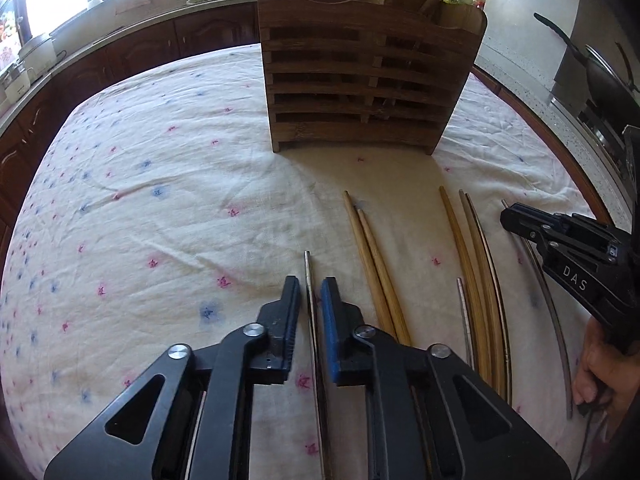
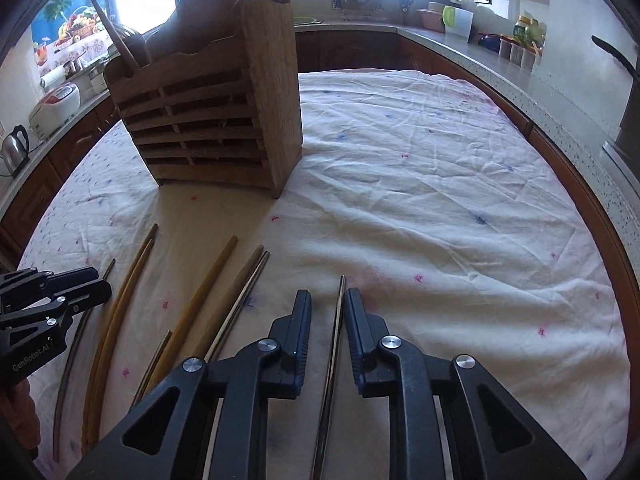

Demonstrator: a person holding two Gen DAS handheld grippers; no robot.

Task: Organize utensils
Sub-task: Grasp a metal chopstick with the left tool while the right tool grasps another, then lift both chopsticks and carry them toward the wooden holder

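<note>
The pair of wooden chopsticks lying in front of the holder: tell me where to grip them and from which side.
Grip the wooden chopsticks around mid-length, coming from above with the jaws straddling both across their width. They lie flat and touching on the tablecloth, tips toward the wooden holder, so one pinch could probably take both. Other chopsticks lie apart on either side, leaving room for the fingers.
</note>
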